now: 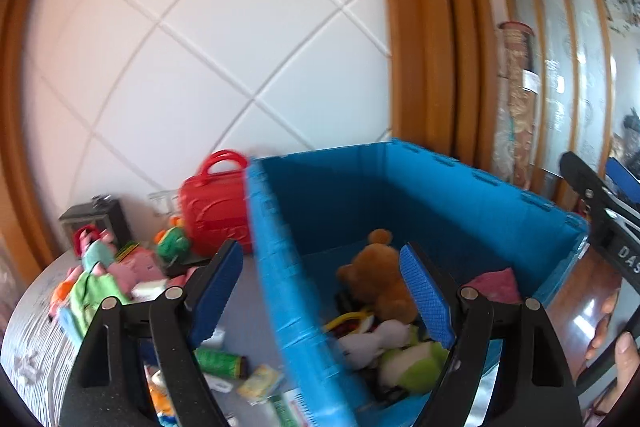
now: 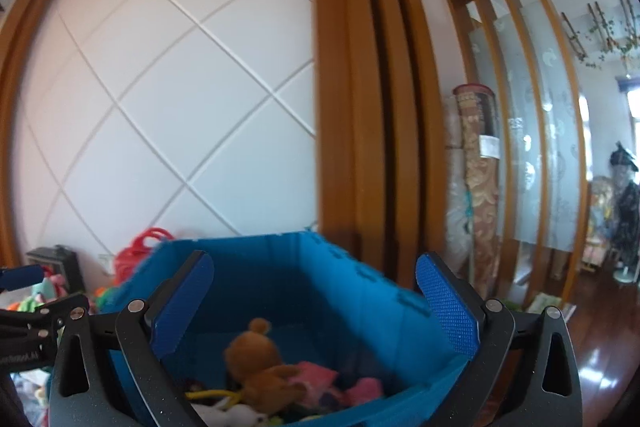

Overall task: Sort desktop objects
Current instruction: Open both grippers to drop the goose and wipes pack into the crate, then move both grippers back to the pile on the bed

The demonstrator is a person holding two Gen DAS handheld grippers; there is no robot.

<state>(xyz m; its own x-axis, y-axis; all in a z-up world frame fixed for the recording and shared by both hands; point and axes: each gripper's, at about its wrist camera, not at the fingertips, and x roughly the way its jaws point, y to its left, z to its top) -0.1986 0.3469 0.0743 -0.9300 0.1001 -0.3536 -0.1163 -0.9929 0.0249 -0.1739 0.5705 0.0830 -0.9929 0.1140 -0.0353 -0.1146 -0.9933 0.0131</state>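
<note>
Both grippers are up at the big blue plastic crate (image 1: 420,195), and both come up empty. The left gripper (image 1: 322,291) has its blue-padded jaws spread wide, straddling the crate's near wall, one finger outside over the grey tabletop (image 1: 36,327), the other over the inside, nothing pinched between them. The right gripper (image 2: 314,307) stands as wide as it goes, pointing level over the crate's open top, also holding nothing. Down in the crate: a brown plush teddy bear (image 1: 380,275) sitting upright, a pink cloth piece (image 1: 498,281) behind it, a white soft toy (image 1: 376,341) and a green-and-white plush (image 1: 416,363) in the near corner, with a yellow cord (image 1: 346,319) looping among them. Outside, on the table left of the crate, a red toy suitcase with handles (image 1: 216,211) stands touching the crate's wall, and a heap of pink and green plush toys (image 1: 104,275) lies further left. A green tube (image 1: 220,361) lies near the crate's base.
</note>
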